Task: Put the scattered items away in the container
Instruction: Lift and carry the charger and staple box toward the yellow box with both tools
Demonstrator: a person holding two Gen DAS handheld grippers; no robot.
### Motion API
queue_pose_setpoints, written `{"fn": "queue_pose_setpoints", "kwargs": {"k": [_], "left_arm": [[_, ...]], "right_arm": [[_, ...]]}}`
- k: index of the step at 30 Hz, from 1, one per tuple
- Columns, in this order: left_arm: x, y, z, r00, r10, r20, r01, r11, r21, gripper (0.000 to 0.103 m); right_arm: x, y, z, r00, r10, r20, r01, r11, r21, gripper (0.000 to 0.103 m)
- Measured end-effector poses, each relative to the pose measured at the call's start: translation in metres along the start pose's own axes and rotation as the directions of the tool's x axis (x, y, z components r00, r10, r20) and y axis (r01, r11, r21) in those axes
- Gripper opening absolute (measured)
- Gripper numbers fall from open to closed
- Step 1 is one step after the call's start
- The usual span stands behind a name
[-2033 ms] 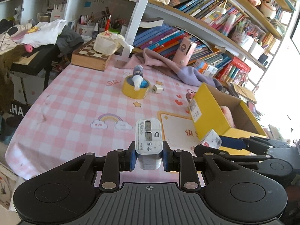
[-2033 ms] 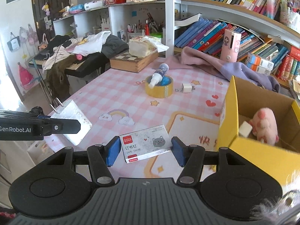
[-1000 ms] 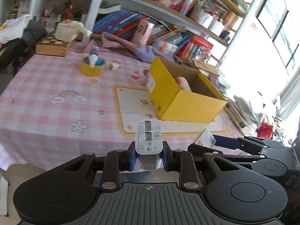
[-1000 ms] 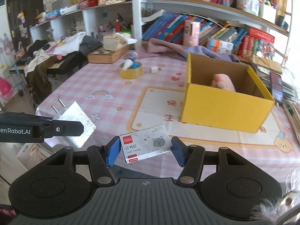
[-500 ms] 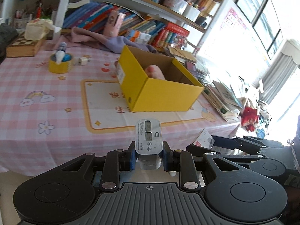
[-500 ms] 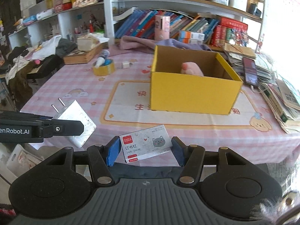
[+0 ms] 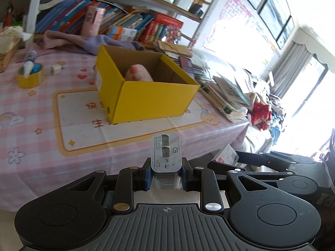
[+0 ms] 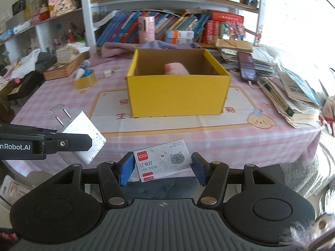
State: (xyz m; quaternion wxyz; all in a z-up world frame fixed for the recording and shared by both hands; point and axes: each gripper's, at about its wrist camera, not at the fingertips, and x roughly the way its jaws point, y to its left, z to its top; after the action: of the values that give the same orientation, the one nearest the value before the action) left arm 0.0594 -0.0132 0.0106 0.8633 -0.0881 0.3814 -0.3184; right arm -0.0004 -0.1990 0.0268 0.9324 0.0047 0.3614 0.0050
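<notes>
My left gripper (image 7: 166,175) is shut on a white charger plug (image 7: 165,154), held off the table's near edge; the plug also shows in the right wrist view (image 8: 83,133). My right gripper (image 8: 162,168) is shut on a small staples box (image 8: 162,160) with a cat drawing, also short of the table edge. The open yellow cardboard box (image 8: 178,92) stands on the pink checked tablecloth ahead, with a pink plush toy (image 8: 175,69) inside. It shows in the left wrist view (image 7: 146,98) too. A yellow tape roll (image 8: 85,80) with a small bottle on it and a small white adapter (image 8: 107,73) lie left of the box.
A stack of books and papers (image 8: 293,96) with a phone (image 8: 247,65) covers the table's right end. A purple cloth (image 8: 129,49), a wooden chess box (image 8: 65,68) and bookshelves (image 8: 167,27) stand behind. The table (image 8: 209,133) edge is just ahead of both grippers.
Both grippers have pulled back off the table and swung right, each still holding its item. The yellow box now faces me broadside, farther away.
</notes>
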Motion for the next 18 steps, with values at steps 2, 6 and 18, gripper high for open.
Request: {"fn": "queue_pose_setpoints", "kwargs": {"k": [2,6,18], "left_arm": [[0.003,-0.002,0.002,1.000,-0.010,-0.004,0.010,1.000,0.010,0.025],[0.008,-0.005,0.004,1.000,-0.024,-0.011,0.024,1.000,0.019,0.025],[0.020,-0.006,0.010,0.999,-0.048,-0.024,0.048,0.999,0.011,0.025]], "right_arm": [[0.000,-0.004,0.000,1.000,-0.013,0.000,0.013,1.000,0.012,0.056],[0.000,-0.008,0.001,1.000,-0.028,-0.005,0.029,0.999,0.024,0.056],[0.007,-0.015,0.006,0.999,-0.044,-0.022,0.044,0.999,0.015,0.056]]}}
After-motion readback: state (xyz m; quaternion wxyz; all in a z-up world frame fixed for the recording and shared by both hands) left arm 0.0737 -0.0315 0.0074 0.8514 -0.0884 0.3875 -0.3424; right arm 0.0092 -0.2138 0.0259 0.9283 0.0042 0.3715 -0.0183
